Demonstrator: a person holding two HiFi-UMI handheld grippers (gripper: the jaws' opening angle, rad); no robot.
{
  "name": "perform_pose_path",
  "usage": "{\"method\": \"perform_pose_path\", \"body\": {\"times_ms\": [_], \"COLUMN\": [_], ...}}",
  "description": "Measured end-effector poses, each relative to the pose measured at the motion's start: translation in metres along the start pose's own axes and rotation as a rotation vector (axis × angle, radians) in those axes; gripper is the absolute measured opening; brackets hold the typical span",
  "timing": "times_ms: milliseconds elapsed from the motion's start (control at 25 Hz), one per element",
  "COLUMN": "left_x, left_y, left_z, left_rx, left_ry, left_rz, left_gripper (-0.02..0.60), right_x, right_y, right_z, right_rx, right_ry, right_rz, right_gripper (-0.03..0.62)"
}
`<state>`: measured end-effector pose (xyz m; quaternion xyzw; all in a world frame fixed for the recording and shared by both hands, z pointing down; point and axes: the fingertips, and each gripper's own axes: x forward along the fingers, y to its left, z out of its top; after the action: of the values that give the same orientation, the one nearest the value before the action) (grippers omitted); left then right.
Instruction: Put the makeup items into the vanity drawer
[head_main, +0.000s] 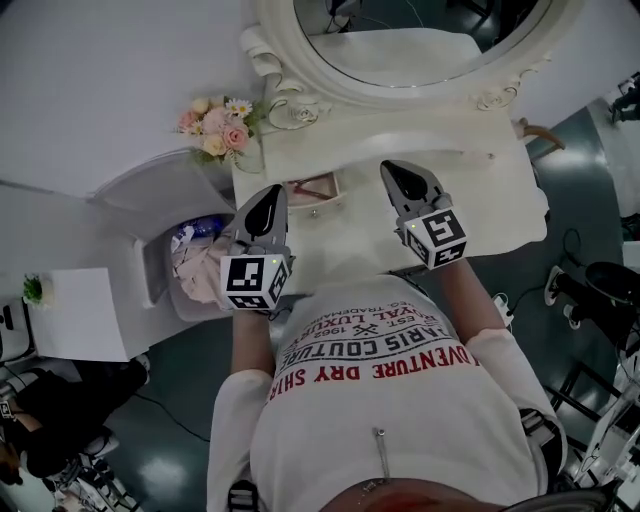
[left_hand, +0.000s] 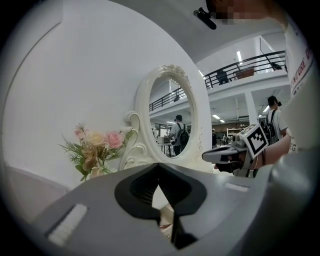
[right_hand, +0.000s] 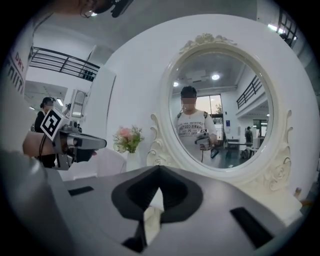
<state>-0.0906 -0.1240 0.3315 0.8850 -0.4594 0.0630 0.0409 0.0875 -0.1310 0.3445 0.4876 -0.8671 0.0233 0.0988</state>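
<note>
Seen from above, a person in a white shirt (head_main: 400, 420) with red lettering stands at a white vanity desk (head_main: 490, 200) and holds a gripper in each hand. An oval mirror (head_main: 420, 30) in an ornate white frame rises at the back of the desk. A small bunch of pink and cream flowers (head_main: 215, 128) stands at its left rear corner. The left gripper (head_main: 268, 200) hangs above the left part of the desk, just beside the open vanity drawer (head_main: 341, 192). The right gripper (head_main: 395, 172) hangs above the middle of the desk, to the right of the drawer. The two grippers are well apart, and both point toward the mirror. Each carries a cube with black and white square markers at its rear end. In its own view, the left gripper's jaws are together with nothing held between them. The right gripper's jaws are likewise closed and empty. The makeup items (head_main: 305, 188) lie inside the open drawer as small pinkish and reddish shapes, too small to tell apart. Neither gripper touches the drawer or the items.
</note>
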Motion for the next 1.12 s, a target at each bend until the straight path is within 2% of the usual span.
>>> {"method": "perform_pose_path", "body": {"times_ms": [240,1120], "left_x": [0.002,0.003], "left_y": [-0.002,-0.003], "left_z": [-0.001,-0.002], "left_rx": [0.033,0.033], "left_ry": [0.022,0.034], "left_rz": [0.018,0.059], "left_gripper": [0.011,0.011], "right_x": [-0.006,0.005], "right_y": [-0.003,-0.007], "right_z": [-0.003,-0.004], "right_rx": [-0.026,-0.016], "right_ry": [-0.006,-0.006], "right_rz": [0.01,0.052], "right_gripper": [0.008,0.008]}}
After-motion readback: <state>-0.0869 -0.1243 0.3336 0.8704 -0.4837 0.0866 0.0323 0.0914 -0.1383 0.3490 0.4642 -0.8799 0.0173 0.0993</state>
